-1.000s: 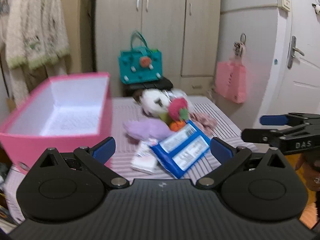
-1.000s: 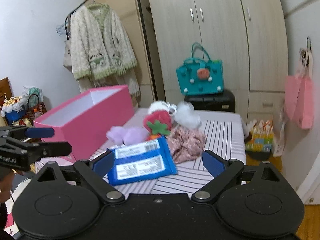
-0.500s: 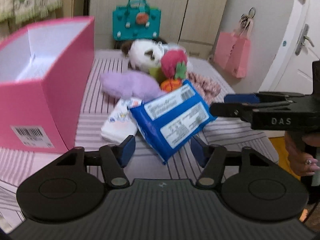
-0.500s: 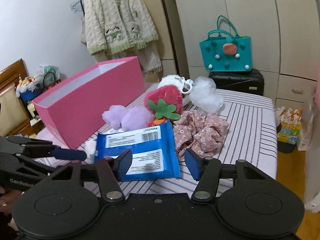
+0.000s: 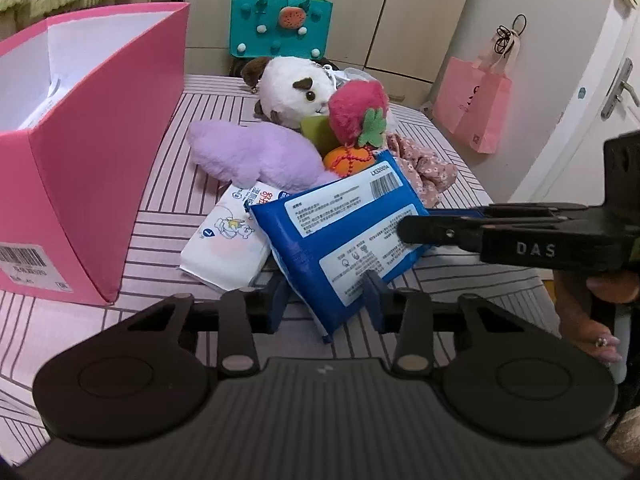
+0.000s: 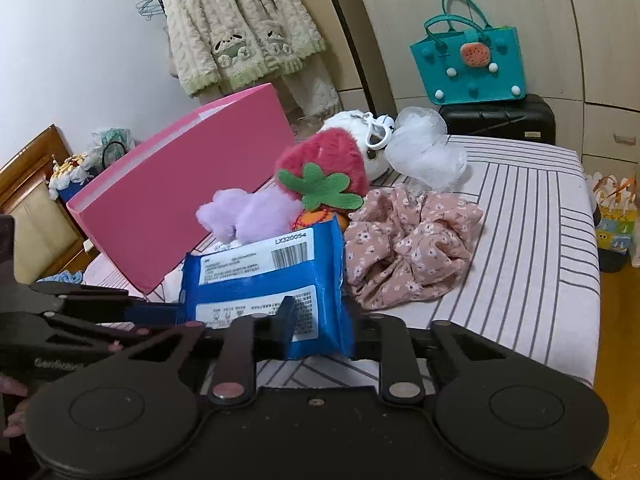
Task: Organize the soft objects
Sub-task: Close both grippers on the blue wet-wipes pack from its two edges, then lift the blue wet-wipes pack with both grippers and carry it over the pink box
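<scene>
So both grippers are on the blue wipes pack (image 5: 340, 236) at once; the left gripper (image 5: 326, 294) has its jaws closing with the pack's near corner between the blue pads, pads look pressed to it; the right gripper (image 6: 320, 316) is closing on the opposite edge the same way, pack wedged between its fingers.

Readable stuff: the pack's white label has a barcode with "LX320054" next to it, clearest in the right wrist view; the rest of the label is small print I can't make out; the right gripper's arm reads "DAS" in the left wrist view, and the left gripper's arm in the right view has something like "GenRobot", too blurry to be sure; the pink box (image 5: 100, 184) has a barcode sticker on its near wall.

Only the left view shows the white tissue packet (image 5: 224, 244) tucked under the pack, the plush dog's face (image 5: 296, 92) and the pink paper bag (image 5: 472, 108) on the door side; only the right view shows the white mesh pouf (image 6: 424, 152), the cream cardigan (image 6: 236, 28) on its hanger and the whole floral scrunchie (image 6: 412, 252).

Around the pack on the striped bed (image 6: 532, 240): purple plush (image 5: 252, 156), strawberry plush (image 5: 356, 112), an orange bit (image 5: 348, 158) touching the pack's far edge; teal bag (image 5: 280, 20) behind; the pink box stands open just left of the pile.
</scene>
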{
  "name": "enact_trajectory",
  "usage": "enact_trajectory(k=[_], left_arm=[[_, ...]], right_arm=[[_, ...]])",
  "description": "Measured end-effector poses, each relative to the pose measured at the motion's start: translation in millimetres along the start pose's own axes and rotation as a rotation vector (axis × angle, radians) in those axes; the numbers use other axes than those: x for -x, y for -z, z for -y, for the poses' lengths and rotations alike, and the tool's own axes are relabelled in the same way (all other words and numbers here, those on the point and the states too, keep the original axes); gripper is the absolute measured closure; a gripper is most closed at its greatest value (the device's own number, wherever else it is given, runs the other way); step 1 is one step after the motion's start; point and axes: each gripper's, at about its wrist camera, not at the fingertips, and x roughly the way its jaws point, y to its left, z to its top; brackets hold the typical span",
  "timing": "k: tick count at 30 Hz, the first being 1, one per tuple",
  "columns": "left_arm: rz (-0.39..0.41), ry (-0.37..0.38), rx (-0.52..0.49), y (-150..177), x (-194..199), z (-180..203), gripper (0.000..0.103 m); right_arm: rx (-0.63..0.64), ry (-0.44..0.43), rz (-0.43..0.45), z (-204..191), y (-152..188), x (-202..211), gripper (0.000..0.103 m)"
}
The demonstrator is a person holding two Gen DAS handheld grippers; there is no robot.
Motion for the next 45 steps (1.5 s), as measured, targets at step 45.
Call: enact_trajectory(k=[45], left_arm=[[-0.048, 0.146, -0.141, -5.4, 126.0, -32.6, 0.073]], right_arm=[[-0.030, -0.046, -0.206, -132.3, 1.5, 42.3, 0.061]])
